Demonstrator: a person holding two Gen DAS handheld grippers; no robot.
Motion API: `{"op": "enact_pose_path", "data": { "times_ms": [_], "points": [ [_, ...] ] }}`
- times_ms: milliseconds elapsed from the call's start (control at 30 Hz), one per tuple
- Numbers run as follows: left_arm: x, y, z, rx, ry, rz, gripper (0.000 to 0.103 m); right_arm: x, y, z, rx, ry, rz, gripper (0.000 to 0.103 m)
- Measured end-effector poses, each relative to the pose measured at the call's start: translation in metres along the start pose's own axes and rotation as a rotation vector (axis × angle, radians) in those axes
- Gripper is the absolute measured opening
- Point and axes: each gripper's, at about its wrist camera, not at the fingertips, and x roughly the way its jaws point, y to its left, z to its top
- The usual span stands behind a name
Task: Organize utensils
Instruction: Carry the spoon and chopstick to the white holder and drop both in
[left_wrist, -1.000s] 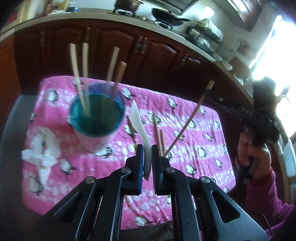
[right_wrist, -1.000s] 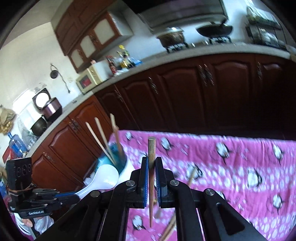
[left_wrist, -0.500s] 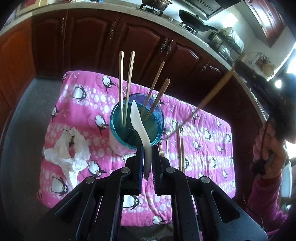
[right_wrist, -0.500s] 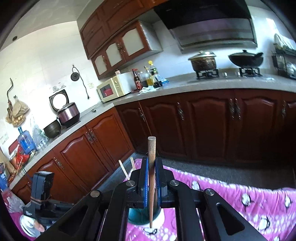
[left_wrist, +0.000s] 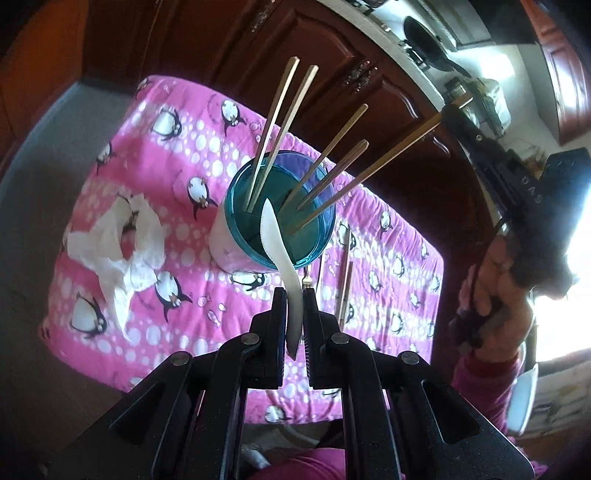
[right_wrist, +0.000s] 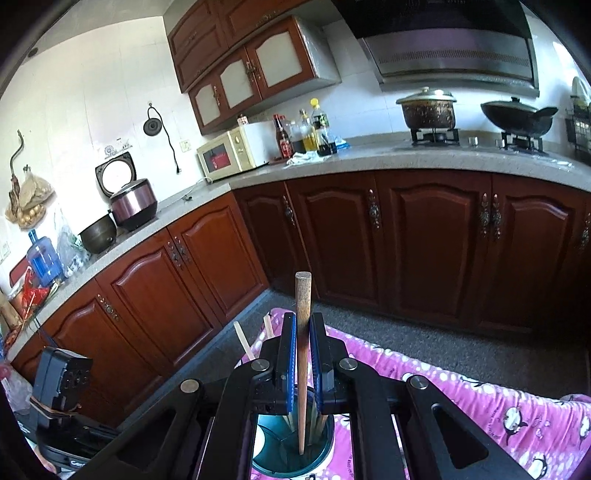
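On my right hand-held gripper (left_wrist: 524, 188), seen from my left wrist camera, I read pale letters that look like "DAS" on the dark body, though glare makes me unsure of them. From my right wrist camera, my left hand-held gripper (right_wrist: 59, 435) carries white lettering at the lower left edge that starts "Ge" and is cut off by the frame. The bottle labels (right_wrist: 283, 144) on the kitchen counter and the red panel of the microwave (right_wrist: 221, 160) are too small for me to read.
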Motion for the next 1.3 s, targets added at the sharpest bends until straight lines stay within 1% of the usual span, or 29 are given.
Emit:
{"op": "enact_pose_path", "data": {
  "times_ms": [100, 133, 300, 400, 533, 633, 700, 833, 1033, 1233, 1300],
  "points": [
    [0.006, 0.003, 0.002, -0.083, 0.045, -0.029, 0.007, 0.010, -0.005, -0.001, 0.006, 0.020, 0.011, 0.006],
    [0.007, 0.003, 0.003, -0.097, 0.052, -0.028, 0.007, 0.011, -0.005, -0.002, 0.003, 0.023, 0.011, 0.006],
    [0.003, 0.006, 0.011, -0.172, 0.064, 0.008, 0.007, 0.021, -0.004, -0.003, -0.017, 0.037, 0.021, 0.006],
    [0.006, 0.006, 0.015, -0.215, 0.094, 0.005, 0.007, 0.026, -0.008, -0.005, -0.013, 0.043, 0.027, 0.006],
    [0.012, 0.002, 0.019, -0.265, 0.110, 0.007, 0.007, 0.031, -0.013, -0.006, 0.001, 0.046, 0.043, 0.006],
    [0.017, 0.004, 0.019, -0.306, 0.120, 0.022, 0.007, 0.036, -0.015, -0.006, -0.003, 0.052, 0.056, 0.006],
    [0.022, 0.006, 0.018, -0.333, 0.141, 0.021, 0.007, 0.039, -0.013, -0.007, -0.013, 0.059, 0.058, 0.006],
    [0.033, 0.007, 0.022, -0.353, 0.148, 0.034, 0.007, 0.047, -0.013, -0.014, -0.029, 0.076, 0.063, 0.006],
    [0.046, 0.005, 0.027, -0.349, 0.155, 0.037, 0.009, 0.057, -0.021, -0.028, -0.016, 0.117, 0.069, 0.006],
    [0.052, 0.006, 0.029, -0.328, 0.127, 0.056, 0.010, 0.070, -0.025, -0.042, -0.003, 0.181, 0.112, 0.007],
    [0.054, 0.010, 0.028, -0.337, 0.125, 0.041, 0.014, 0.073, -0.026, -0.046, 0.006, 0.194, 0.119, 0.006]
  ]
}}
